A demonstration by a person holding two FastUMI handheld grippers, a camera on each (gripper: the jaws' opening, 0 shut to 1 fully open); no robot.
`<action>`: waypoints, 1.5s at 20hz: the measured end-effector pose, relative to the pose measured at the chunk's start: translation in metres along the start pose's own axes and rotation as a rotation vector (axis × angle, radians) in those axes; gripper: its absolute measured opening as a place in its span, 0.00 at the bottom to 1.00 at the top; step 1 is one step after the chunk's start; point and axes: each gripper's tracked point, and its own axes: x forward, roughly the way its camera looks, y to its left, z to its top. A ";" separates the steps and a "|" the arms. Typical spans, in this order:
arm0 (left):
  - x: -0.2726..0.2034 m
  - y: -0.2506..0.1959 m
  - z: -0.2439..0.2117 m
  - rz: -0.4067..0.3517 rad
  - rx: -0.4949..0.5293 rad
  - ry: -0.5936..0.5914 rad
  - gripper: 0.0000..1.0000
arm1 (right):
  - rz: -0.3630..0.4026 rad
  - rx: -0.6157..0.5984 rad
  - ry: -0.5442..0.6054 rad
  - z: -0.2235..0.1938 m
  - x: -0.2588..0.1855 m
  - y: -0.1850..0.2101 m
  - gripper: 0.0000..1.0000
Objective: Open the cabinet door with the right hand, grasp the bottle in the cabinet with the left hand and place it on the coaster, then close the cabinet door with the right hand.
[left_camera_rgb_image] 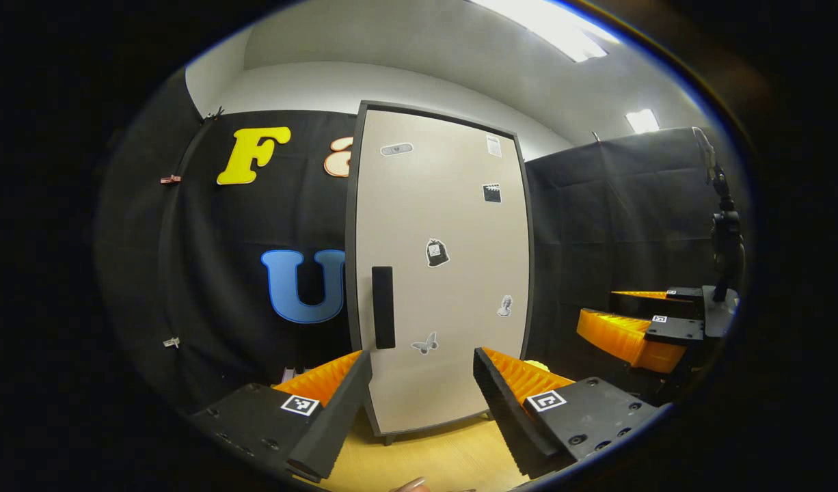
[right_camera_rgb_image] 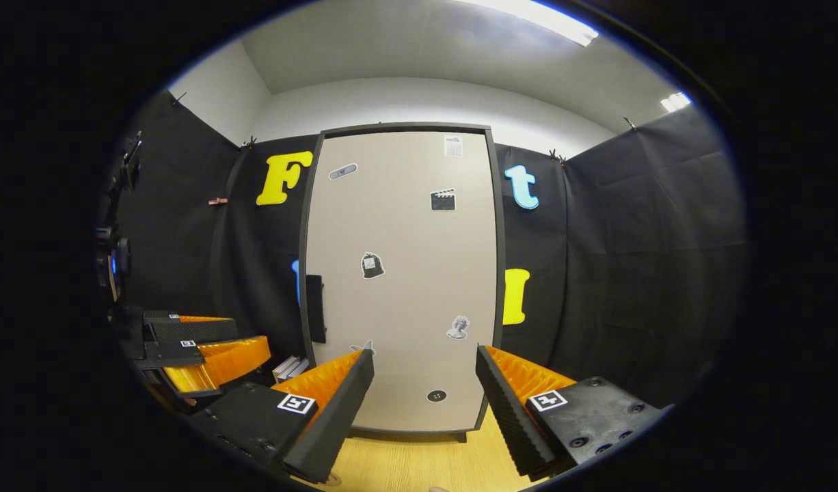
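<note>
A tall beige cabinet door (left_camera_rgb_image: 439,273) with a dark frame stands closed ahead, dotted with small stickers. Its black vertical handle (left_camera_rgb_image: 383,307) sits at the left edge. My left gripper (left_camera_rgb_image: 422,393) is open in front of the door's lower part, short of it, with nothing between its fingers. The right gripper (left_camera_rgb_image: 638,321) appears farther off at the right of the left gripper view. In the right gripper view the same door (right_camera_rgb_image: 402,273) faces me with its handle (right_camera_rgb_image: 315,309) at the left, and my right gripper (right_camera_rgb_image: 426,389) is open and apart from it. The left gripper (right_camera_rgb_image: 200,348) shows at that view's left.
The cabinet stands on a light wooden tabletop (right_camera_rgb_image: 419,465). Black cloth walls close in the back and both sides. A camera stand (left_camera_rgb_image: 723,232) rises at the far right. A few flat items (right_camera_rgb_image: 289,369) lie by the cabinet's lower left.
</note>
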 end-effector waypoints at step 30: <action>-0.083 0.138 -0.023 0.154 0.032 0.020 0.94 | 0.183 -0.037 -0.012 -0.028 0.135 0.191 0.96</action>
